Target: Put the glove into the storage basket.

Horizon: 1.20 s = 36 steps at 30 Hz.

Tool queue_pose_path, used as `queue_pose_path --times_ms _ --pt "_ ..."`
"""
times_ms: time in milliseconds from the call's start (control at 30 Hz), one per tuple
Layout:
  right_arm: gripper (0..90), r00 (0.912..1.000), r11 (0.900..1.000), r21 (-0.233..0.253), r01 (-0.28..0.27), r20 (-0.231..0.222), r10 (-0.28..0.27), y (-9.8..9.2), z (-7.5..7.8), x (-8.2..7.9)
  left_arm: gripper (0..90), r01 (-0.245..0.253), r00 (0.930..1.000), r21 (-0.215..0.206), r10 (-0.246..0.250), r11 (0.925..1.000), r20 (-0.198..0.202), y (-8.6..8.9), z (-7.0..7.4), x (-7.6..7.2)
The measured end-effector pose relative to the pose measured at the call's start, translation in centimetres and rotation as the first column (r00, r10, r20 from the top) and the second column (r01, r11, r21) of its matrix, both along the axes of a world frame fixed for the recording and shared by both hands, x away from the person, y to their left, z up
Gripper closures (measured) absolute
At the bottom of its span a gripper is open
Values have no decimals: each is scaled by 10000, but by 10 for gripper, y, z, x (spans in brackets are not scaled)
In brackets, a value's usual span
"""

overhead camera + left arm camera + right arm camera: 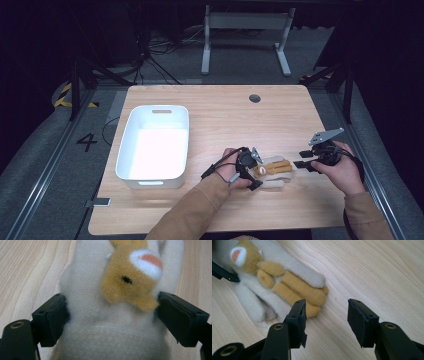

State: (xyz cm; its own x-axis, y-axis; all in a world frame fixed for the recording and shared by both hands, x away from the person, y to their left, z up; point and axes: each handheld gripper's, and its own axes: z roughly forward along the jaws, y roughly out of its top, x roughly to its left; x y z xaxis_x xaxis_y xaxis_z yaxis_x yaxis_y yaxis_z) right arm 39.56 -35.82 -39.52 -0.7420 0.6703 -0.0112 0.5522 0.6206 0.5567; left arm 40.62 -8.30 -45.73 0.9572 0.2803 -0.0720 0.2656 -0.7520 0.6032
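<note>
Pale wooden surface (220,120) in a dark room, plush toy at its near edge.

Left hand-held gripper (248,170) pinches the cream-and-tan plush toy (274,170), its jaws pressed into the fluffy body on both sides just below the tan head. Right hand-held gripper (303,159) is spread with nothing between its jaws, near the toy's tan feet and apart from them. White plastic bin (128,145) stands on the left of the surface, well apart from the toy.
</note>
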Motion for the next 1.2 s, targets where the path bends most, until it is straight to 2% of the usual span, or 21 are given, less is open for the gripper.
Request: queue_pose_path --times_ms 167,267,467,700,800,900,1200 --pt "495 10000 10000 -9 -30 10 30 1 0 0 148 192 9997 -16 -192 9998 138 -1 -1 -1" --pt "495 10000 10000 -10 -28 -19 28 1 -1 0 184 205 9997 21 -205 9998 105 0 0 -2" --pt "495 10000 10000 12 -23 -1 23 1 -1 0 354 125 9999 7 -125 9999 12 1 4 -5" --pt "495 10000 10000 59 1 9 -1 1 -1 0 618 -187 9992 -142 182 9997 -355 3 6 -7" --pt "493 10000 10000 66 12 23 -12 1 -1 0 683 -198 9991 -100 195 9998 -374 2 6 -8" --pt "493 10000 10000 63 16 19 -16 1 -1 0 716 -366 9984 -13 365 9993 -435 0 7 -10" --pt "491 10000 9999 86 64 34 -64 -2 -1 1 751 -727 9939 -118 715 9973 -845 1 7 -11"
